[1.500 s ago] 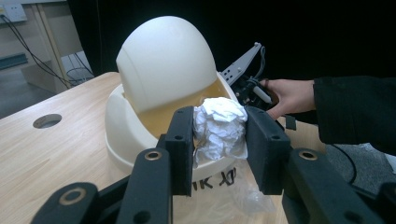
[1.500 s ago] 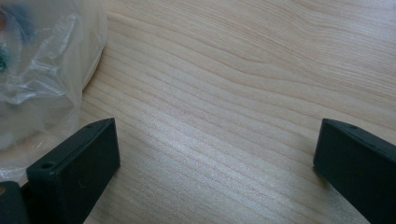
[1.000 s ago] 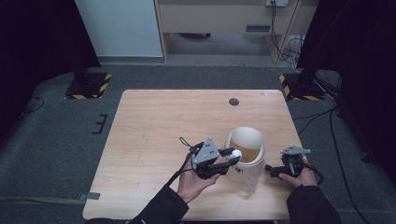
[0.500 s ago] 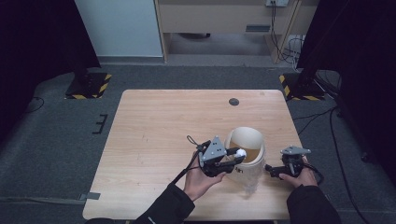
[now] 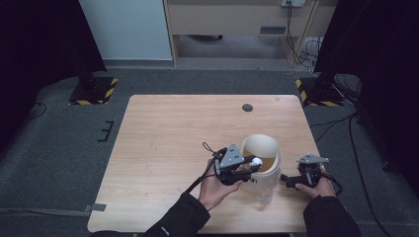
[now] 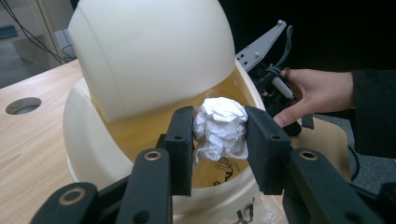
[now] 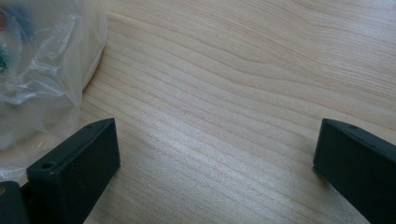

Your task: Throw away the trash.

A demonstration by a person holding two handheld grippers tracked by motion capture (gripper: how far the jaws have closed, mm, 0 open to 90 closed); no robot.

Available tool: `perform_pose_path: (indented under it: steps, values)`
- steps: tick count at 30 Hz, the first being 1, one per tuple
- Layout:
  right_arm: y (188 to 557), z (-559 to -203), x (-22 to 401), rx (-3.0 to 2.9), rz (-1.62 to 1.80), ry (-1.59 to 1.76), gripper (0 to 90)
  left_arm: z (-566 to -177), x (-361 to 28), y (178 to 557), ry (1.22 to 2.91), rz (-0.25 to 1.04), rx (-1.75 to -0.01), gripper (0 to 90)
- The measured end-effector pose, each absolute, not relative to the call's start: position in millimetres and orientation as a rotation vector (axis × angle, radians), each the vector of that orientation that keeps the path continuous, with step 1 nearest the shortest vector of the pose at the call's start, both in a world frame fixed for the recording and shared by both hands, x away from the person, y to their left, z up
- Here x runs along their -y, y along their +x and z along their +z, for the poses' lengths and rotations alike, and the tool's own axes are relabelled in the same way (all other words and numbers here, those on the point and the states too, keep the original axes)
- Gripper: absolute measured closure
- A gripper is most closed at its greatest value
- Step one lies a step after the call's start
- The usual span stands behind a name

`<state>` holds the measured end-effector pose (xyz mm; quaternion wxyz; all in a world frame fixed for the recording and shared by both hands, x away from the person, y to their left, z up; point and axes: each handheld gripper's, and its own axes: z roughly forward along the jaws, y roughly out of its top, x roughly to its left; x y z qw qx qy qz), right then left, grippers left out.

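Left to right across the wooden table (image 5: 163, 148). The left gripper (image 5: 247, 165), held in the person's left hand (image 5: 217, 187), has its two jaws pressed against the sides of a crumpled white paper ball (image 6: 220, 128). In the left gripper view the ball sits over the open mouth of a cream swing-lid bin (image 6: 93, 140), in front of the tilted lid flap (image 6: 149, 51), with the amber interior of the bin behind and below it. Compared with a second ago, the left gripper has shifted to the right in the high view, so that the ball (image 5: 256, 161) has gone from just outside the bin's left rim to above the opening; the grip on the ball is unchanged. The bin (image 5: 261, 148) stands in the same spot near the table's right front, a clear plastic bag (image 7: 42, 79) spilling from under its base. To the right of the bin, the right gripper (image 5: 291, 181) rests low over bare wood, unmoved, its jaws spread wide with nothing between them.
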<state>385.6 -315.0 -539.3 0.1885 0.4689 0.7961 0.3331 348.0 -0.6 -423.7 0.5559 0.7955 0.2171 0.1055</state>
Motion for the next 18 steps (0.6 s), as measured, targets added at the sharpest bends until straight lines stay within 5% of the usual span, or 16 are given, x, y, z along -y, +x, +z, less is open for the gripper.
perform_pose_path:
  steps: [18]
  values:
    - [385.6, -539.2, 315.0, -2.239, 0.938, 1.319, 0.8, -426.1, 5.4, 348.0, 1.895, 0.223, -0.507, 51.5]
